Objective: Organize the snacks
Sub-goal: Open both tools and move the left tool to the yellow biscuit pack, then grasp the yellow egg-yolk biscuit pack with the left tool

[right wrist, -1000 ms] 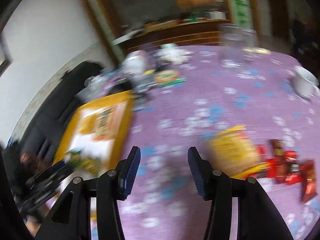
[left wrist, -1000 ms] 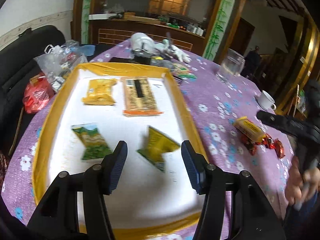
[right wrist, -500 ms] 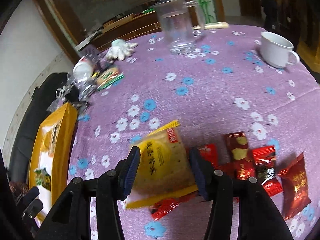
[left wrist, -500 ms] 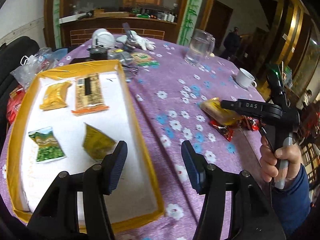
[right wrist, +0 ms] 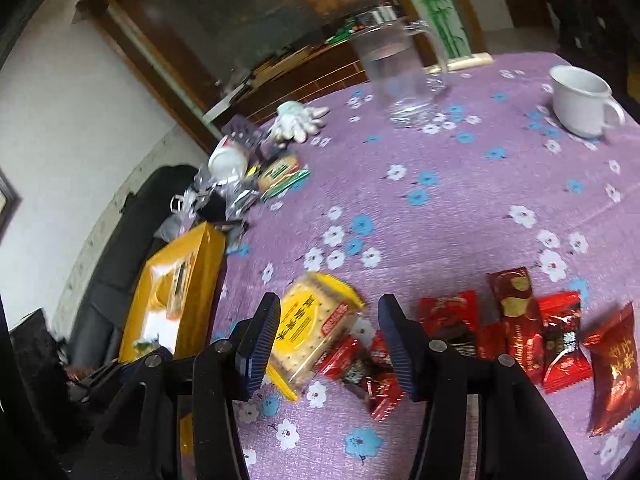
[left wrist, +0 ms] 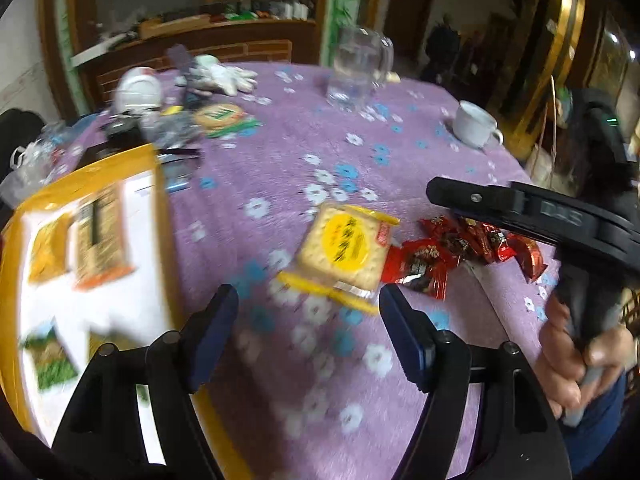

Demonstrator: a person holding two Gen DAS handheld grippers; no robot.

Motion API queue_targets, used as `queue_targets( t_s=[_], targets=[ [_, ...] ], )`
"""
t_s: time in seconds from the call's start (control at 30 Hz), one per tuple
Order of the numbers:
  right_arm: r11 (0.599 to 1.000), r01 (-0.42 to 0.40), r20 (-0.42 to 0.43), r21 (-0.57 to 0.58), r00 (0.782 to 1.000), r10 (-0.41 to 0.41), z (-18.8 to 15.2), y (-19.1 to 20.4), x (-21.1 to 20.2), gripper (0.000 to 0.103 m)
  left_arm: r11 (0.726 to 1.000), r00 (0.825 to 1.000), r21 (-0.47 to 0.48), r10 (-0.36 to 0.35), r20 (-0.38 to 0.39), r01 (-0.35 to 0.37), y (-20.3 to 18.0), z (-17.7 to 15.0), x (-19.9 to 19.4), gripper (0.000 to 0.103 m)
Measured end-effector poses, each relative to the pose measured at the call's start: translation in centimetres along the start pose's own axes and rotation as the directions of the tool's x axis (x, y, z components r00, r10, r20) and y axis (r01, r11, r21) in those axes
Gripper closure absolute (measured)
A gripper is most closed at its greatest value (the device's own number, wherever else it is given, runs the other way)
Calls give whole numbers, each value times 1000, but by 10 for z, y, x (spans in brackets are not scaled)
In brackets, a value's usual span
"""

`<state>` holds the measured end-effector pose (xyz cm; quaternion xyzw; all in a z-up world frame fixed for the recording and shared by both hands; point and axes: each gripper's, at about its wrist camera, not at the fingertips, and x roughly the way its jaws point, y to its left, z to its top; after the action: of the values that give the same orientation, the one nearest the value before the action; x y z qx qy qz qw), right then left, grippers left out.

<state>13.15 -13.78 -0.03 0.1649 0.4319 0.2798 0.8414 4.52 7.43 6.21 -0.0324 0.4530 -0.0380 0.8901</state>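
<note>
Swung away from the yellow-rimmed tray (left wrist: 158, 200) since a second ago, left hand-held gripper (left wrist: 308, 334) now above bare purple floral surface (left wrist: 280, 152), tray pushed to the left edge of the frame and blurred. Jaws just widened, standing apart with nothing between them. Ahead of those jaws, centre of frame, yellow cracker packet (left wrist: 344, 254) lying flat on the cloth; just right of it and touching its lower right corner, a cluster of red candy wrappers (left wrist: 448, 252). At right of the left wrist view, right hand-held gripper (left wrist: 434, 192) seen side-on above the candies, gripped by a hand (left wrist: 568, 360) in a blue sleeve at lower right. In the right wrist view, right hand-held gripper (right wrist: 328, 340) framing that cracker packet (right wrist: 312, 328) low in the centre, jaws parted to either side of it; cannot tell whether the pads press on the packet. Red candy wrappers (right wrist: 516, 320) spread from under the right jaw to the lower right edge. Inside the tray, several blurred snack packets (left wrist: 100, 236) on the white lining. Farther back, upper centre, a clear glass mug (left wrist: 358, 70); to its right a white cup (left wrist: 474, 124); upper left, a white glove (left wrist: 228, 76) amid clutter.
</note>
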Motion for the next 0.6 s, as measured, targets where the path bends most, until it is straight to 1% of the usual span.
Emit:
queue_targets(
  t_s=[0.07,0.13,0.17,0.27,0.33,0.4,0.5,0.6],
  targets=[
    [1000,3,11,7,1000,-4,3,-4,-5,49,1000,998,8,17,-53,-17,-5,11,18,30],
    [1000,4,21,13,1000,-5,7,-8,-8,49,999,995,37,28,-95,-25,-11,18,36,30],
    [1000,2,23,16,1000,-2,8,-10,-10,49,997,991,56,61,-118,-55,-15,21,45,30],
    [1000,-9,25,27,1000,9,10,-13,-12,49,993,988,111,60,-143,-44,-25,25,59,30],
    [999,-24,21,36,1000,24,10,-14,-13,49,987,984,156,74,-159,-49,-34,24,67,30],
    [999,-28,19,37,999,28,10,-14,-13,49,975,978,201,125,-167,-90,-41,23,75,30],
    [999,-40,17,33,999,40,9,-12,-15,49,973,974,202,145,-172,-109,-43,23,84,29],
    [999,-42,9,22,999,42,8,-9,-14,49,986,979,136,114,-170,-91,-34,26,87,29]
  ],
)
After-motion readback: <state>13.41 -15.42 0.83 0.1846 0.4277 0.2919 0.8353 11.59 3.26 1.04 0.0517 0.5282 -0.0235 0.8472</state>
